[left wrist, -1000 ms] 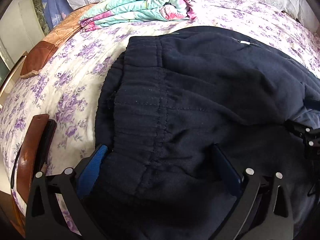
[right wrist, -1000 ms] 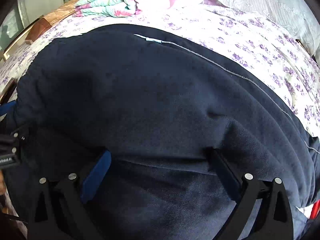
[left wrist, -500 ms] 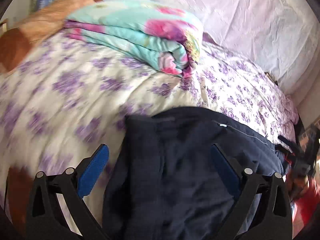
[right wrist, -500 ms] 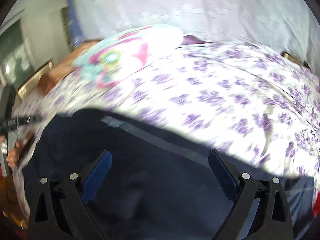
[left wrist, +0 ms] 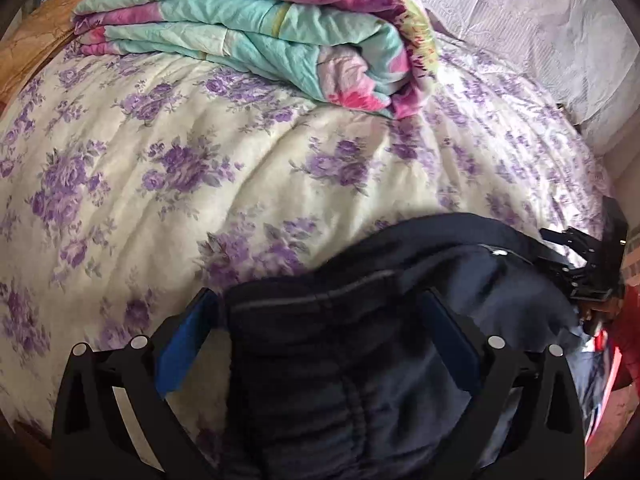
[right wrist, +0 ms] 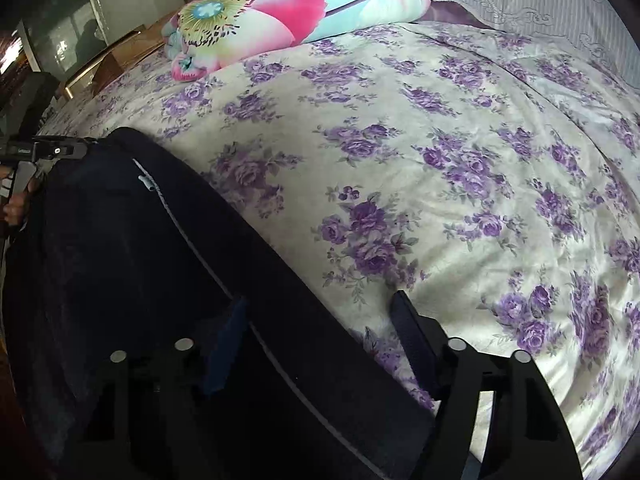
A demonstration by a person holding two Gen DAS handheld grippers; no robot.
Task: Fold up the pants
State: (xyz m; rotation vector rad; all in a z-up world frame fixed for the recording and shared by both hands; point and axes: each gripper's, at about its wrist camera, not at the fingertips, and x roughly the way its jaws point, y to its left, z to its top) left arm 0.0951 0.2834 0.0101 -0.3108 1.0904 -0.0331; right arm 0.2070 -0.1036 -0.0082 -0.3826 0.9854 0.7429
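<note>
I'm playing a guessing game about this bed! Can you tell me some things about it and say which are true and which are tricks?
1. The pants are dark navy. True.
2. The bedspread has red stripes. False: it is cream with purple flowers.
3. A folded teal and pink quilt lies on the bed. True.
4. The left tool is over bare bedspread only. False: the pants' waistband sits between its fingers.
5. The pants have a light stripe along the side. True.
</note>
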